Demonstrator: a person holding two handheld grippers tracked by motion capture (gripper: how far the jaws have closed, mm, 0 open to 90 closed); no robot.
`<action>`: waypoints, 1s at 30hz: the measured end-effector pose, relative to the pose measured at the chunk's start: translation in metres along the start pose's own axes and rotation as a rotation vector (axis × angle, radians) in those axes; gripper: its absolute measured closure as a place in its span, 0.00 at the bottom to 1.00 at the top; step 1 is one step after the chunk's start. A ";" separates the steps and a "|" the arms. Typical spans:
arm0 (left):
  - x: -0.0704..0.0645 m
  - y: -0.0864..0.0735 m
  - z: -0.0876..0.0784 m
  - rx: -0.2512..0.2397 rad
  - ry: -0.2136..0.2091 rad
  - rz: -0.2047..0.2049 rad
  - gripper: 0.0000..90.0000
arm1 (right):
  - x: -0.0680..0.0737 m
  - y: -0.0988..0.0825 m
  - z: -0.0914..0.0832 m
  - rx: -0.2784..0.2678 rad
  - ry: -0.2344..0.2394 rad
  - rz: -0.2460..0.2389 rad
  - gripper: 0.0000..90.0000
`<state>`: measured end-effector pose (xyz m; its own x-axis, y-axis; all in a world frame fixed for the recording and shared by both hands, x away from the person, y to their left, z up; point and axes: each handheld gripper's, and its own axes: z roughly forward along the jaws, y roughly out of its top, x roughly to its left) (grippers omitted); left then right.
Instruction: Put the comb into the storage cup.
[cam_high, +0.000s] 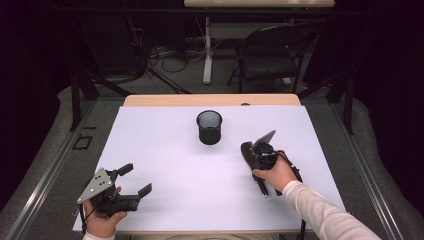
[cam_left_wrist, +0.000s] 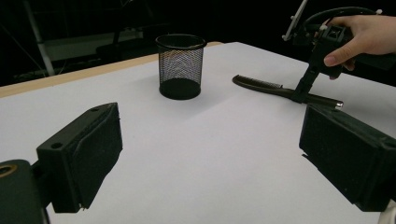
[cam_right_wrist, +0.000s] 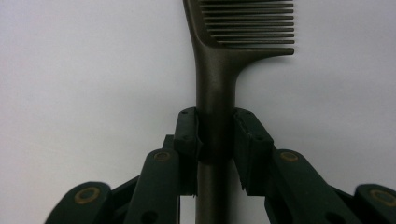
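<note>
Right gripper: clamped on the comb handle, centre frame.
Left gripper: jaws wide apart, holding nothing, lower left.
Cup: upright, upper centre.

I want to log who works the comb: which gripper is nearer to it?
Right. The right gripper is closed around the comb at its handle; the left gripper hovers open far across the table, apart from it.

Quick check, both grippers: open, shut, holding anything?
Left gripper: open, holding nothing, above the table.
Right gripper: shut on the comb handle; the comb lies on the table.
</note>
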<state>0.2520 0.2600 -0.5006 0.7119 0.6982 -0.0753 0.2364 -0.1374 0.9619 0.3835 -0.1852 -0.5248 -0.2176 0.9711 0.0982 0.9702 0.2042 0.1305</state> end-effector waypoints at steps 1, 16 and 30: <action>0.000 0.000 0.000 0.000 0.000 0.000 0.07 | 0.000 0.000 0.000 -0.001 0.001 0.001 0.81; 0.000 0.000 0.000 -0.004 0.002 -0.001 0.07 | -0.001 -0.003 -0.003 -0.039 0.035 0.008 0.81; 0.000 0.000 0.000 -0.002 0.005 -0.002 0.07 | -0.004 -0.006 -0.025 -0.084 0.030 -0.049 0.81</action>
<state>0.2524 0.2599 -0.5010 0.7079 0.7022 -0.0754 0.2359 -0.1345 0.9624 0.3753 -0.1931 -0.5013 -0.2685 0.9559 0.1188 0.9464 0.2388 0.2177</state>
